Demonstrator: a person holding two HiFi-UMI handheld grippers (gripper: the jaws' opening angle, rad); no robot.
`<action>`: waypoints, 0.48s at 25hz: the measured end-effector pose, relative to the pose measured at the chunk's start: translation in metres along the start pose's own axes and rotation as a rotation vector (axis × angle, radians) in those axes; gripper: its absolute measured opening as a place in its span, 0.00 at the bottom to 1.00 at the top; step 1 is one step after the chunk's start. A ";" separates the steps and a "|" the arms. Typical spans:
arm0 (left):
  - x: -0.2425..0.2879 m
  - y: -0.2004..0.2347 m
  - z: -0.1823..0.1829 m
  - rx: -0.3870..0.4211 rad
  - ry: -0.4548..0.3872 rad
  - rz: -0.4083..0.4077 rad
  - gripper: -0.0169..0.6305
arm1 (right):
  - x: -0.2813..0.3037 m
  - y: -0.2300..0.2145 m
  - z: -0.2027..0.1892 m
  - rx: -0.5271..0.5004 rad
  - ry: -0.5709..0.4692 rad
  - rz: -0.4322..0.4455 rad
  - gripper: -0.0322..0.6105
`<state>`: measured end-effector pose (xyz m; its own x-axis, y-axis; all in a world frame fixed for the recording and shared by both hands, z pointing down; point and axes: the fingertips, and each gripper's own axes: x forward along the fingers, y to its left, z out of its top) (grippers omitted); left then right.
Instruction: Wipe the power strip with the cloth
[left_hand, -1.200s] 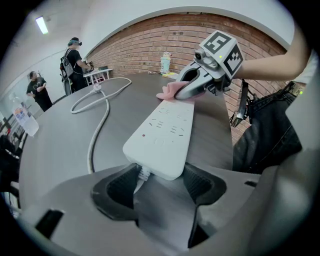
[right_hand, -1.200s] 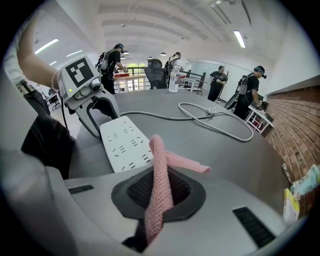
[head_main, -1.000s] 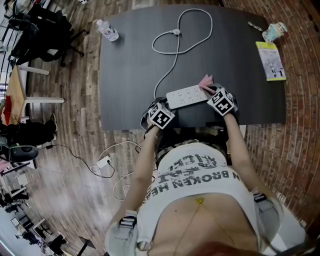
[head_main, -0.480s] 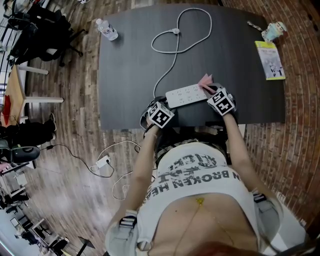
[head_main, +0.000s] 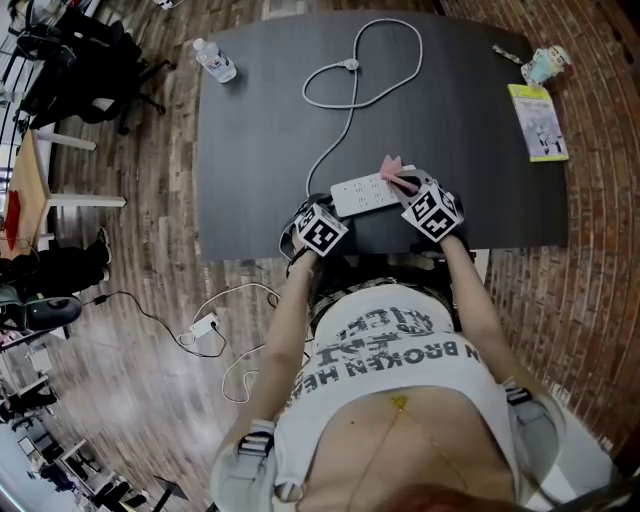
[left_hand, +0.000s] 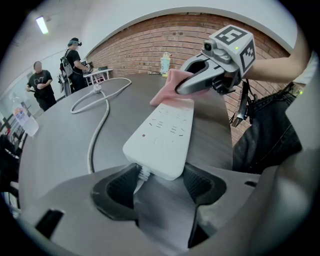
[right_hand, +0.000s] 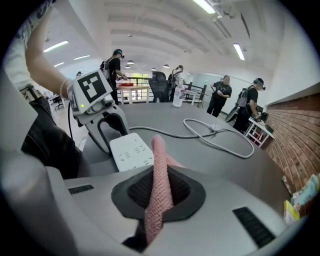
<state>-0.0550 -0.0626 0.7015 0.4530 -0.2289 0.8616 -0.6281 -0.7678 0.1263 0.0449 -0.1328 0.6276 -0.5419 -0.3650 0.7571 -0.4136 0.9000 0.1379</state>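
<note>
A white power strip (head_main: 358, 194) lies near the front edge of the dark table (head_main: 260, 150), and its white cord (head_main: 352, 80) loops away toward the back. My left gripper (head_main: 322, 212) straddles the strip's cord end, jaws closed against both sides of the power strip (left_hand: 162, 132). Pressed onto the strip's right half is a pink cloth (head_main: 393, 170), with my right gripper (head_main: 418, 196) shut on it. In the right gripper view the cloth (right_hand: 159, 185) stands up between the jaws, and beyond it are the strip (right_hand: 131, 150) and the left gripper (right_hand: 111, 140).
A water bottle (head_main: 215, 60) lies at the table's back left corner. At the back right are a yellow-green booklet (head_main: 538, 122) and a small cup (head_main: 546, 63). Several people (right_hand: 220, 97) stand beyond the table. A chair (head_main: 90, 70) stands at the left.
My right gripper has slid left along the power strip with the pink cloth, from its right end toward the middle. The left gripper has stayed put.
</note>
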 end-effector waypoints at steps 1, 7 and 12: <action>0.000 0.000 0.000 -0.001 0.000 0.001 0.45 | 0.000 0.008 0.007 -0.024 -0.007 0.022 0.08; 0.001 0.001 0.001 -0.001 0.001 0.003 0.45 | 0.009 0.064 0.046 -0.172 -0.057 0.230 0.08; 0.001 0.001 0.002 0.000 0.000 0.009 0.45 | 0.024 0.097 0.055 -0.252 -0.040 0.337 0.08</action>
<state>-0.0542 -0.0648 0.7013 0.4473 -0.2353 0.8629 -0.6320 -0.7659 0.1187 -0.0486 -0.0670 0.6242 -0.6460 -0.0450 0.7620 -0.0195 0.9989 0.0424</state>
